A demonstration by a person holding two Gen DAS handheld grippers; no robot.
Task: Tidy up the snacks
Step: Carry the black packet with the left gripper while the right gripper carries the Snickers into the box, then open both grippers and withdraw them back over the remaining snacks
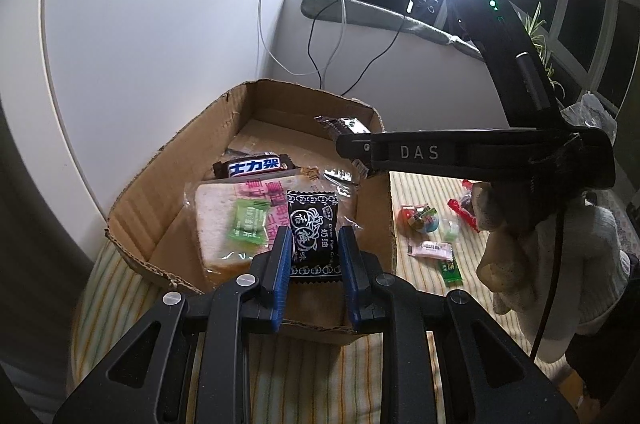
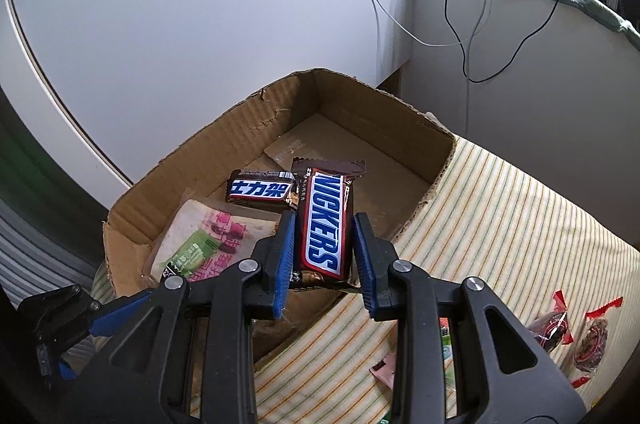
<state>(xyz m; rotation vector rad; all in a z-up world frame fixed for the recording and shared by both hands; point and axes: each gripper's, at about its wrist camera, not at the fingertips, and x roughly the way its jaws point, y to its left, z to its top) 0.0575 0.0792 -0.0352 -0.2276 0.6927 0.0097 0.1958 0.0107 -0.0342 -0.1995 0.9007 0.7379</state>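
While your left gripper [image 1: 313, 256] pinches the black candy packet [image 1: 314, 232] by its near end above the cardboard box [image 1: 132, 208], keep it gentle: light, crinkly film slips. Through the right wrist, your right gripper [image 2: 323, 256] clamps the Snickers bar [image 2: 326, 220] lengthwise over the box: firm yet crushable, so hold mid-body.

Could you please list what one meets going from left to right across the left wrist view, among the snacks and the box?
Cardboard box wall → green candy → black candy in the left gripper → pink candy on the striped cloth → gloved hand.
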